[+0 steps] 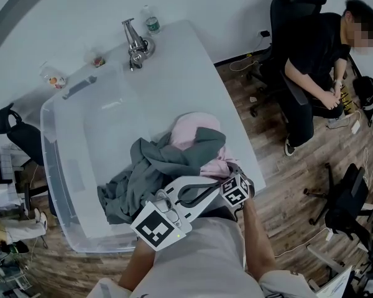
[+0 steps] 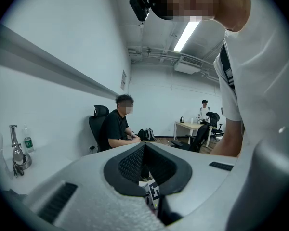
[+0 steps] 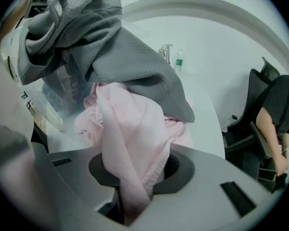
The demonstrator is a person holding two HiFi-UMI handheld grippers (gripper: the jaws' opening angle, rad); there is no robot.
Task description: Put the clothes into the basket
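Observation:
A clear plastic basket (image 1: 50,160) stands on the left half of a white table (image 1: 193,73). A grey garment (image 1: 155,166) hangs over its near right rim, partly inside. Under and beside it on the table lies a pink garment (image 1: 193,129). My right gripper (image 1: 227,171) is at the pink garment's near edge. In the right gripper view, the pink garment (image 3: 130,129) runs down between the jaws of the right gripper (image 3: 132,206), which is shut on it, with the grey garment (image 3: 115,52) above. My left gripper (image 1: 219,185) is beside it, jaws together, holding nothing.
A metal tap-like fixture (image 1: 135,42) and a small bottle (image 1: 150,20) stand at the table's far end. A seated person (image 1: 317,61) is to the right, across the wooden floor. Black office chairs (image 1: 348,203) stand nearby. The table's right edge is close to my grippers.

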